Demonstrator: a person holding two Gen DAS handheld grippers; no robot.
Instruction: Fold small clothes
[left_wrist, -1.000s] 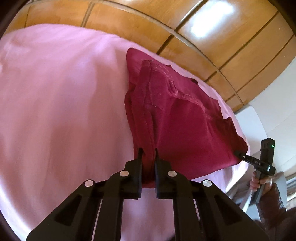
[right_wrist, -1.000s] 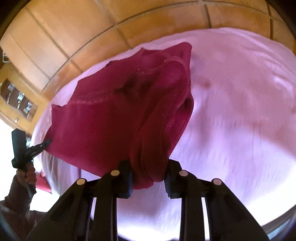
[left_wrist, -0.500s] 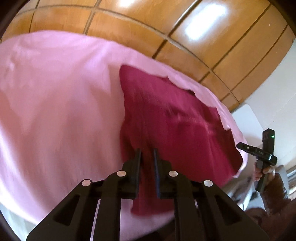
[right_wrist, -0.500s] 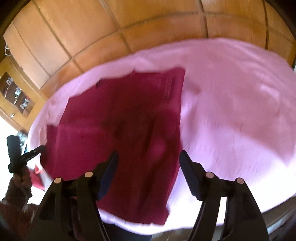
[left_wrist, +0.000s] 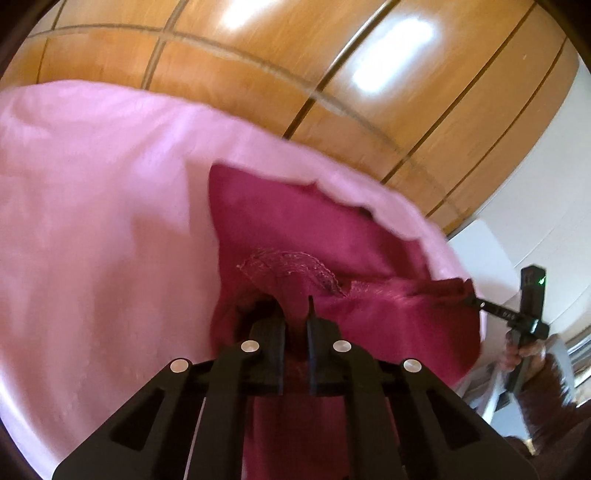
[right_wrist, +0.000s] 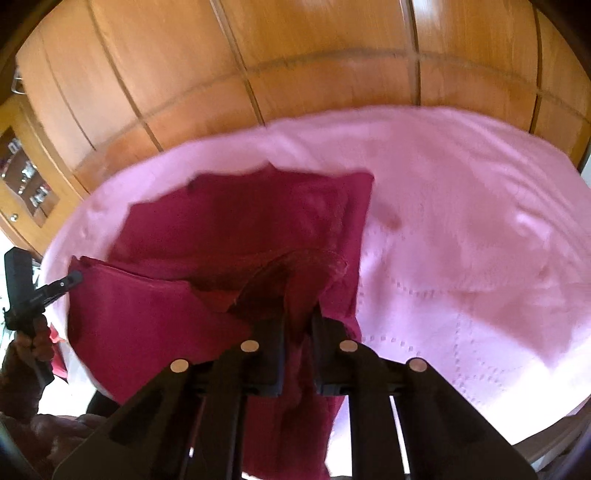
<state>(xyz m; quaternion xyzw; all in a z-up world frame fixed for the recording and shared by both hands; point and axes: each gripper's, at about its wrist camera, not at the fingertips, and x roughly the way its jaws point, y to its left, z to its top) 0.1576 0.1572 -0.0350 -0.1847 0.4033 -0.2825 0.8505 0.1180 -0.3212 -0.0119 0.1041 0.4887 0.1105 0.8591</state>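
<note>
Kept pinched narrow on the near left corner of the garment (left_wrist: 295, 229) with the left hand-held gripper (left_wrist: 295, 314), with no letting go across the last second. Lay flat on the pink cover (left_wrist: 92, 240) half a second back. Now lifted along the near edge, sagging in a loose fold between the two grips, with the far half still flat on the cover.

At the garment's right, spread wide half a second ago with the right hand-held gripper (right_wrist: 299, 314), then just closed again. Ended narrow, with a bunch of red cloth clamped between the jaws. Read as a fresh grip after laying the cloth out, and likely the start of the next fold, with the near edge to be carried over toward the far edge. Judged partway through: one layer already doubled, more folding left.

Left of the garment, only open pink cover with soft creases. Behind the garment, wood panelling (left_wrist: 258, 74) close past the cover's far edge, so little room for overshoot there. Right of the garment in the left wrist view, a white object, too blurred to name, and the person's hand (left_wrist: 517, 350) on the right grip. Far left of the garment in the right wrist view, a glass-fronted cabinet (right_wrist: 26, 177). Nothing seen lying in the fold's path. Main risk judged to be the slack middle bunching instead of lying square.
</note>
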